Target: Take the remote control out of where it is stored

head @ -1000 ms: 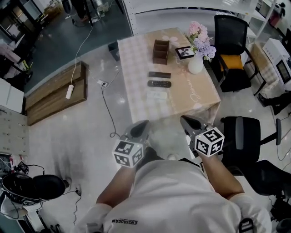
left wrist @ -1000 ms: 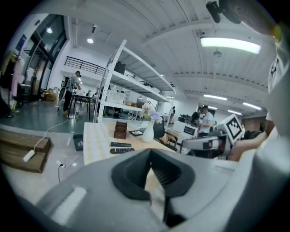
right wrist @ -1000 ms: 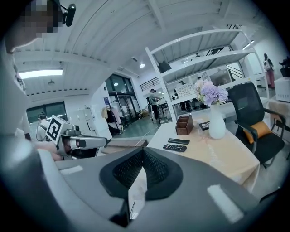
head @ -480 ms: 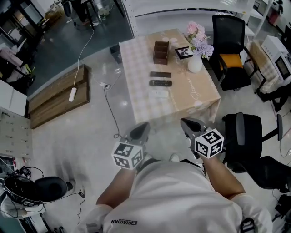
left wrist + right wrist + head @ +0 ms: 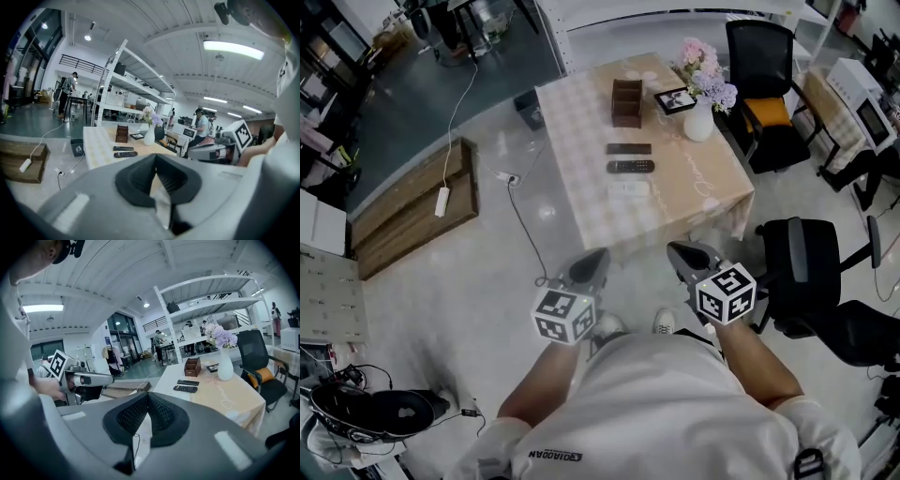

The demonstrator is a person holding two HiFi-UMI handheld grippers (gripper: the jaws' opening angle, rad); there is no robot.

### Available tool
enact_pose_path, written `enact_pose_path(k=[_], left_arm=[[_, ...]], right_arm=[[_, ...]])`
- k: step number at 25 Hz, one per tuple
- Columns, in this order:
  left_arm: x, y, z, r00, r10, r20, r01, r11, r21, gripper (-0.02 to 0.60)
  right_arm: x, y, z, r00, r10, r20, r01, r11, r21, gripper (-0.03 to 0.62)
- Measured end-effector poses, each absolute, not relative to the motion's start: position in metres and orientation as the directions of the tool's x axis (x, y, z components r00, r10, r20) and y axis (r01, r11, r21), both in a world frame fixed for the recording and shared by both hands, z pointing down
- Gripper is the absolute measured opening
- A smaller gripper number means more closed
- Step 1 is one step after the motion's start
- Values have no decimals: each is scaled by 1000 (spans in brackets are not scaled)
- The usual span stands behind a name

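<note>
Two black remotes point(image 5: 629, 148) point(image 5: 630, 167) and a white one point(image 5: 627, 188) lie flat on the beige table point(image 5: 581, 122), in front of a brown wooden holder point(image 5: 627, 101). My left gripper point(image 5: 589, 267) and right gripper point(image 5: 686, 255) hang side by side over the floor, well short of the table's near edge. Both are shut with nothing between their pads. The left gripper view shows its shut jaws point(image 5: 156, 157) with the remotes point(image 5: 125, 154) and holder point(image 5: 122, 133) far ahead. The right gripper view shows its shut jaws point(image 5: 148, 397) and the remotes point(image 5: 185, 388) beyond.
A white vase of flowers point(image 5: 701, 122) and a photo frame point(image 5: 673, 100) stand at the table's far right. Black office chairs point(image 5: 764, 84) point(image 5: 802, 277) are to the right. A cable and power strip point(image 5: 442, 200) lie on the floor at left, beside wooden pallets point(image 5: 412, 202).
The whole view has shifted slightly as the person moves; shoes now show below the grippers. Both grippers keep their place before the body and stay shut.
</note>
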State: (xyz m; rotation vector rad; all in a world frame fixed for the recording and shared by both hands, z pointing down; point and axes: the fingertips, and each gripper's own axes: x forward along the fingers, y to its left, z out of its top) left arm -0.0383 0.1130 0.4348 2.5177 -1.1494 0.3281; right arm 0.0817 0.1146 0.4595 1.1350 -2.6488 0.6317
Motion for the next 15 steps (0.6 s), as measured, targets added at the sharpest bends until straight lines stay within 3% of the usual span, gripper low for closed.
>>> enact_pose_path(k=[15], left_arm=[[-40, 114, 436, 670, -659, 342, -739, -635, 223, 3]], right_arm=[[80, 121, 467, -660, -662, 354, -751, 583, -310, 5]])
